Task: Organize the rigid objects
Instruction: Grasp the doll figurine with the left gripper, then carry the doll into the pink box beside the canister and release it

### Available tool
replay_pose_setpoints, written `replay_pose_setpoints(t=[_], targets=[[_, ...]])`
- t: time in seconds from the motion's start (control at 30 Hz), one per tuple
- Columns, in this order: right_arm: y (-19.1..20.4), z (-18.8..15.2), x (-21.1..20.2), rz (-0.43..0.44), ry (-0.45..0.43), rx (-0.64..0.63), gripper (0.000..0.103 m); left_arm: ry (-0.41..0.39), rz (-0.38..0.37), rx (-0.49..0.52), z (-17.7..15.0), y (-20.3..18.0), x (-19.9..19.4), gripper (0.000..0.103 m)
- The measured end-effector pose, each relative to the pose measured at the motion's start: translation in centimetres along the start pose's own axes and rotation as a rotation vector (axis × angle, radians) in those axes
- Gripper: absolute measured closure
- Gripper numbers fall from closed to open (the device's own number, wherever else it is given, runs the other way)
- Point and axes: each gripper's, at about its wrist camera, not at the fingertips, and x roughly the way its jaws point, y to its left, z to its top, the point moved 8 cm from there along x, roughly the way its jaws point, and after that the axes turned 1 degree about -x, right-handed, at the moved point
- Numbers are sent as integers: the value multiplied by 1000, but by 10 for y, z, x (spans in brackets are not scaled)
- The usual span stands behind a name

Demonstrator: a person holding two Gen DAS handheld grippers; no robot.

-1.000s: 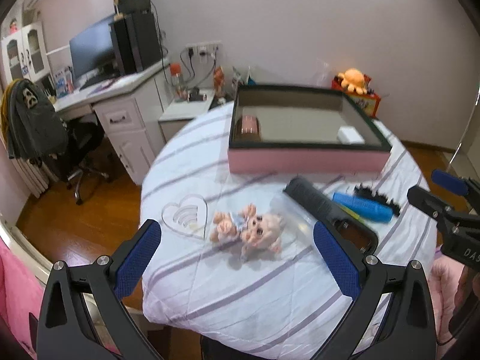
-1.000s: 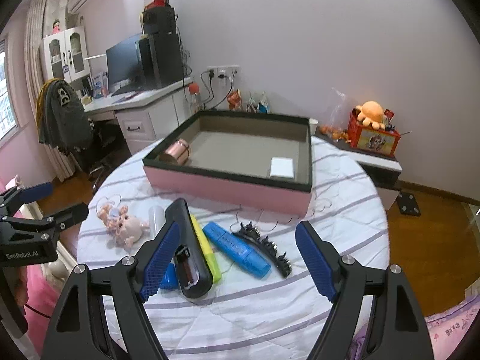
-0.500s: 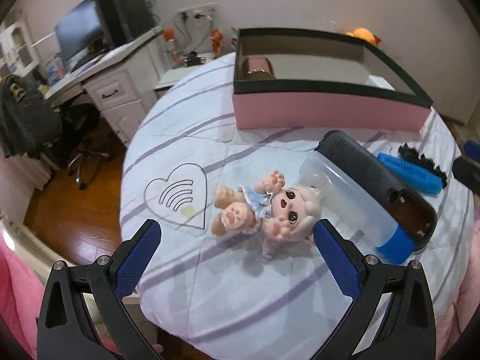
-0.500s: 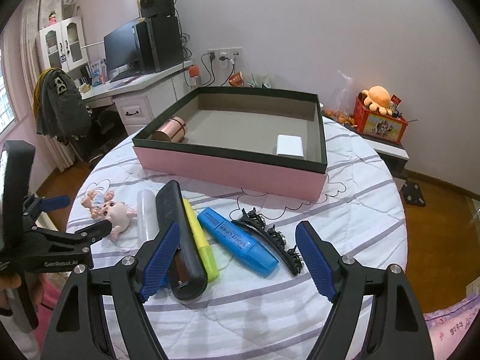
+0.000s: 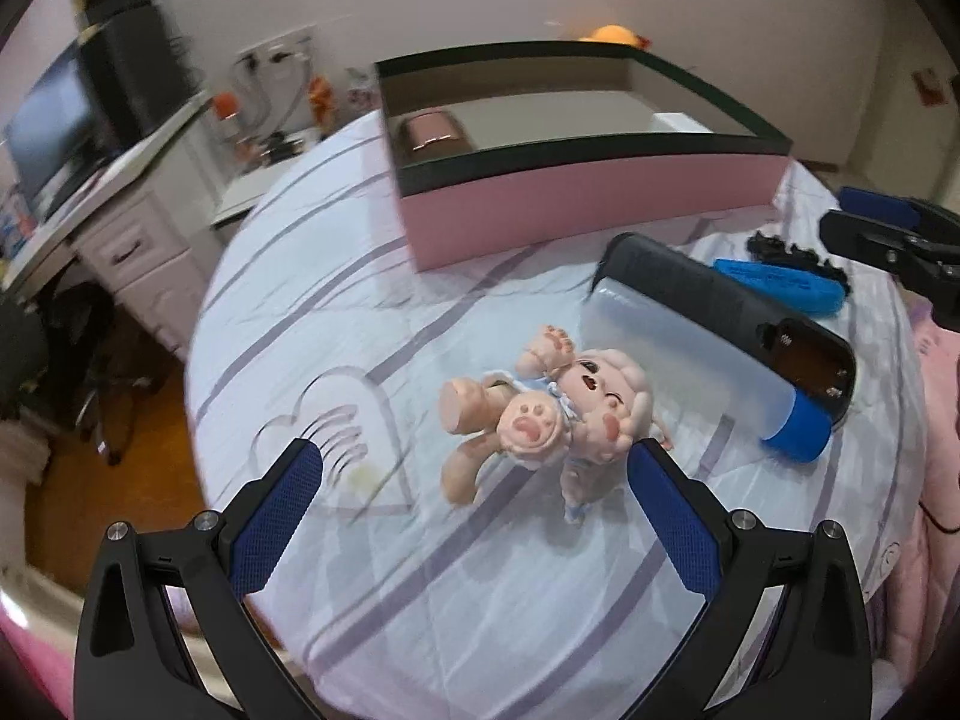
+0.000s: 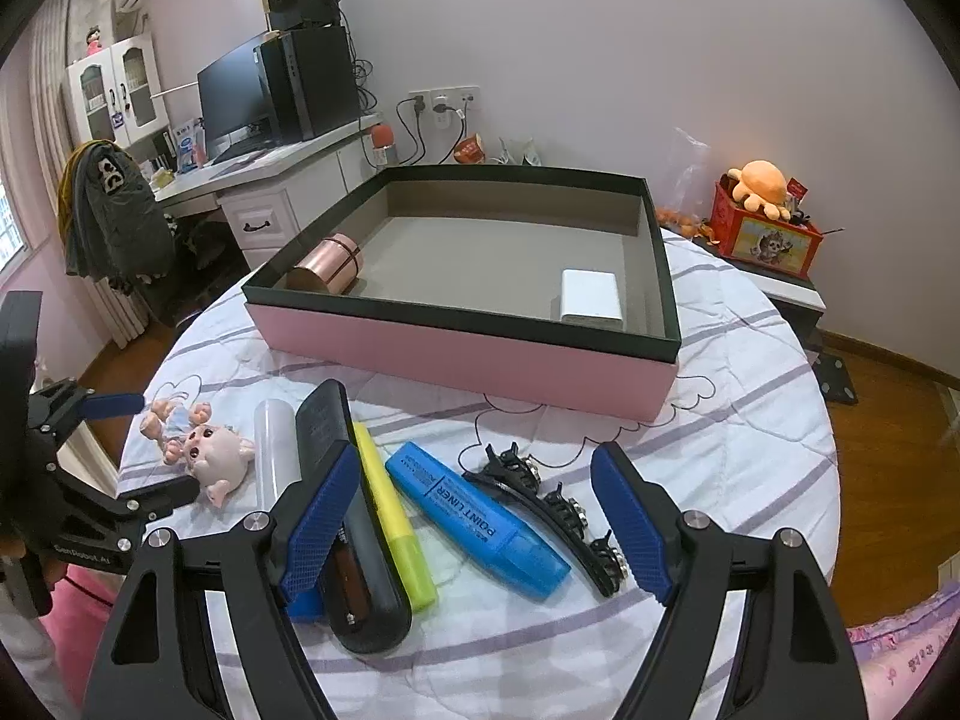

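A pink doll [image 5: 540, 414] lies on the round table's striped cloth [image 5: 312, 300], just ahead of my open left gripper [image 5: 474, 510]; it also shows in the right wrist view [image 6: 204, 450]. My open right gripper [image 6: 474, 522] hovers over a blue marker [image 6: 474, 516], a yellow highlighter [image 6: 390, 522], a black hair clip [image 6: 552, 504] and a black remote [image 6: 342, 510]. A clear tube with a blue cap [image 5: 702, 366] lies beside the remote. The pink box [image 6: 468, 354] holds a copper cylinder [image 6: 327, 264] and a white block [image 6: 591, 294].
A desk with a monitor [image 6: 234, 96] and a chair with a jacket [image 6: 108, 210] stand to the left. A red box with an orange plush [image 6: 762, 222] sits on a side table behind the round table. Wooden floor surrounds the table.
My left gripper has moved down and forward toward the doll, which now sits between its fingers' line. The right gripper has come closer to the markers and hair clip.
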Motion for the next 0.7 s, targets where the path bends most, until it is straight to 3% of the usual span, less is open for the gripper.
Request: replay_pose_setpoints(t=[0.1,0.23,0.4,0.5,0.7], targets=[[1,0,3,-9,7,4,22,-1,-72,3,8,-3,12,0],[-2,1,3,-30,14,11,22,2,-84,-19,15,-3,20,1],[-2,4,2,-42,12,11,22,0,-84,-66,8,-13,23,23],[0,5,3,-38,13,6,22,-14,-112,-102,6,-19,16,45],[8,3,-2,-23,12,-17,22,-12,-110,-163,4,-18,13,46]])
